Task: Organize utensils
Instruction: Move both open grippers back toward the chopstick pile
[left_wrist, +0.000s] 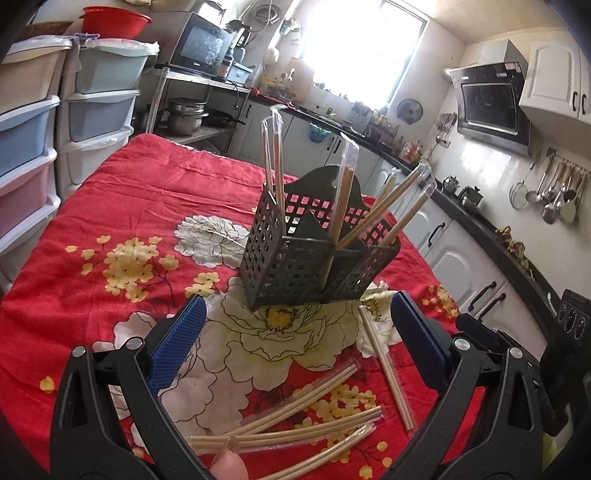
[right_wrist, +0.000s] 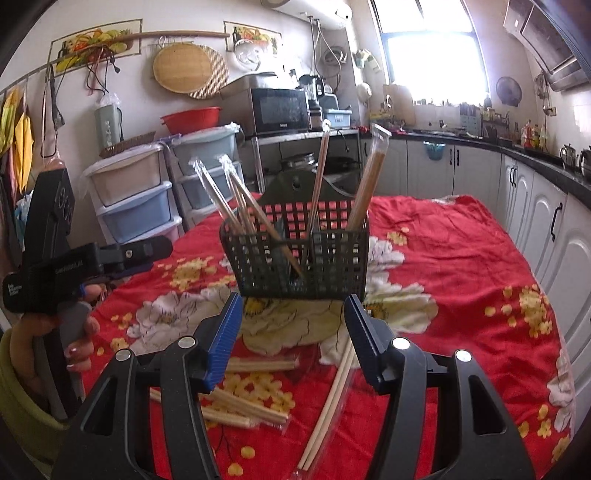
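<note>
Right wrist view: right gripper (right_wrist: 293, 317) jaws spread with nothing between them, low centre of frame, above a wrapped chopstick pair (right_wrist: 328, 402) lying on the red floral cloth (right_wrist: 461, 288); the black lattice caddy (right_wrist: 295, 254), already holding several wrapped pairs, stands mid-frame just behind. To do the pick well, I judge the jaws should come down across this pair near its middle, pinch both sticks together, then tip it upright into a free compartment. Left wrist view adds the left gripper (left_wrist: 295, 317), also spread and empty, and a loose heap of chopsticks (left_wrist: 295, 428) at bottom centre; only the right view shows the person's hand (right_wrist: 79, 332) at far left.
</note>
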